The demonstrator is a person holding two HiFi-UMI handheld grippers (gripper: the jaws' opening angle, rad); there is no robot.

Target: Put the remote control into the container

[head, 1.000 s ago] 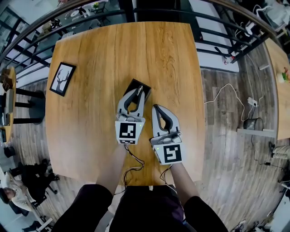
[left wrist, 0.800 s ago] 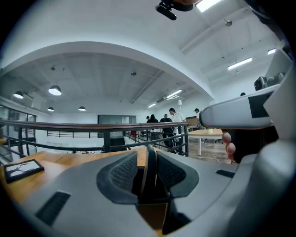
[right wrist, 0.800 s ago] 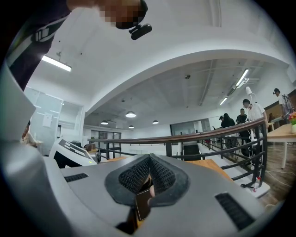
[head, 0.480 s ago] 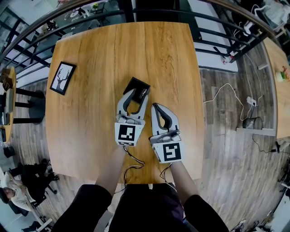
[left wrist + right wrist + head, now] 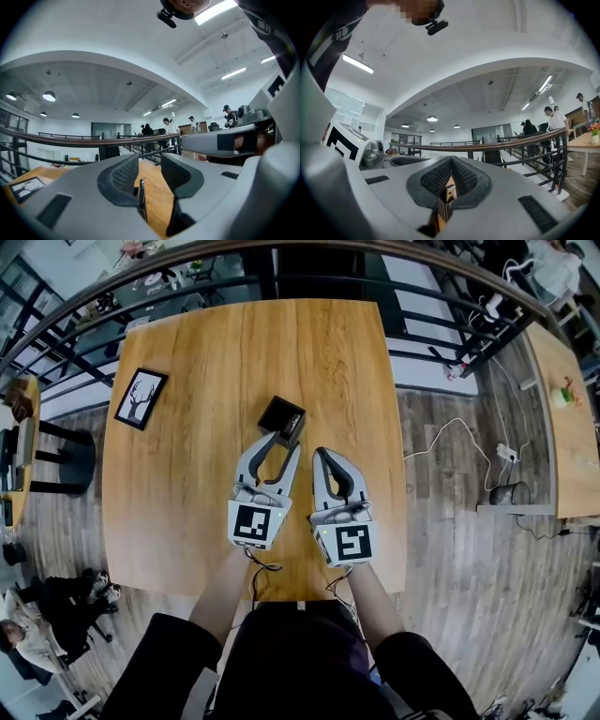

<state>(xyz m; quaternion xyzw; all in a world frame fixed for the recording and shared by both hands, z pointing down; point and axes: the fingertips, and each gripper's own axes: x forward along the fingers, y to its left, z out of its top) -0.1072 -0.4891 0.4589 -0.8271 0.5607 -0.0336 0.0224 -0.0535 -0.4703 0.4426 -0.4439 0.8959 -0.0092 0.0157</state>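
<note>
The small black container (image 5: 277, 414) stands on the wooden table (image 5: 187, 474), with the remote control (image 5: 294, 425) upright inside at its right side. My left gripper (image 5: 278, 442) sits just short of the container, jaws open, nothing between them. Its own view shows the spread jaws of the left gripper (image 5: 150, 161) with the dark container (image 5: 141, 199) low in the gap. My right gripper (image 5: 322, 454) lies beside it to the right, shut and empty. In the right gripper view, the right gripper (image 5: 451, 159) has its tips closed, and the container (image 5: 443, 206) shows through the slit behind them.
A framed deer picture (image 5: 141, 399) lies near the table's left edge. A black railing (image 5: 309, 282) runs behind the far edge. The table's right edge (image 5: 401, 484) drops to wood flooring with cables. Both of the person's arms reach in from the near edge.
The left gripper's jaws have opened and let go of the remote, which stays in the container. That gripper has drawn back toward the person. The right gripper stays shut beside it.
</note>
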